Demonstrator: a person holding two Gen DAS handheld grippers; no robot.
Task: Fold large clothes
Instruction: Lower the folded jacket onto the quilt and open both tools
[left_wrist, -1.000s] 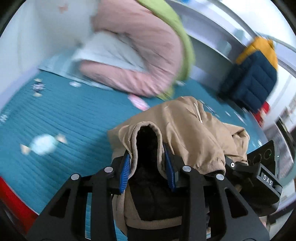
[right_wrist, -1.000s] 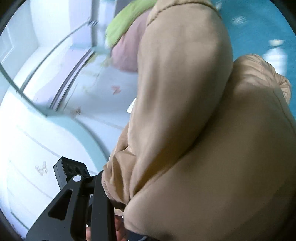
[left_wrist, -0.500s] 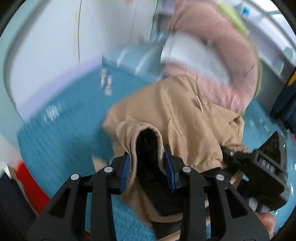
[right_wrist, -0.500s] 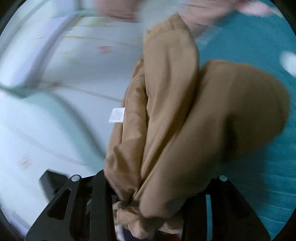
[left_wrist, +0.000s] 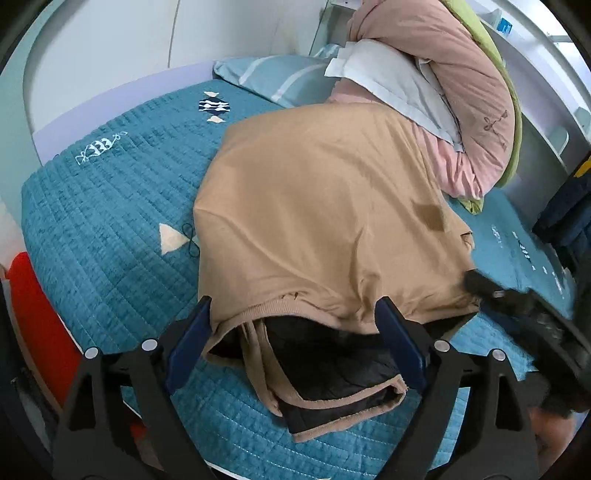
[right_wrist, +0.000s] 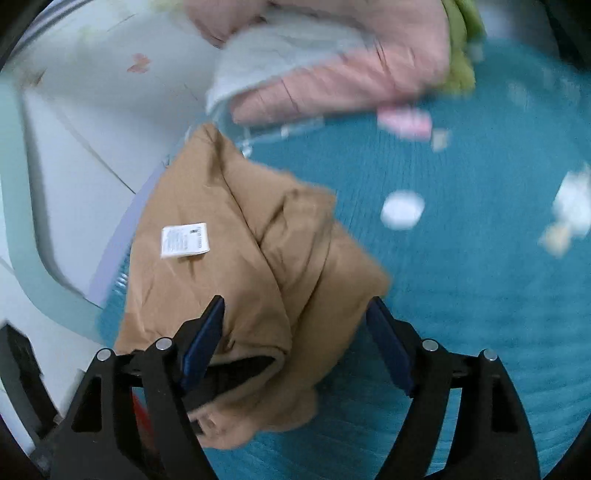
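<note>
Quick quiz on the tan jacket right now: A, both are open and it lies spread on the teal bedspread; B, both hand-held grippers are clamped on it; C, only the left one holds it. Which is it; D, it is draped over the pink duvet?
A: the tan jacket lies on the teal bedspread, with the left hand-held gripper and right hand-held gripper both spread wide.

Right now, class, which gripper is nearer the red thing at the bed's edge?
Left. The red thing lies just left of the left gripper, off the bed; the right gripper is across the tan jacket, on its far right side.
</note>
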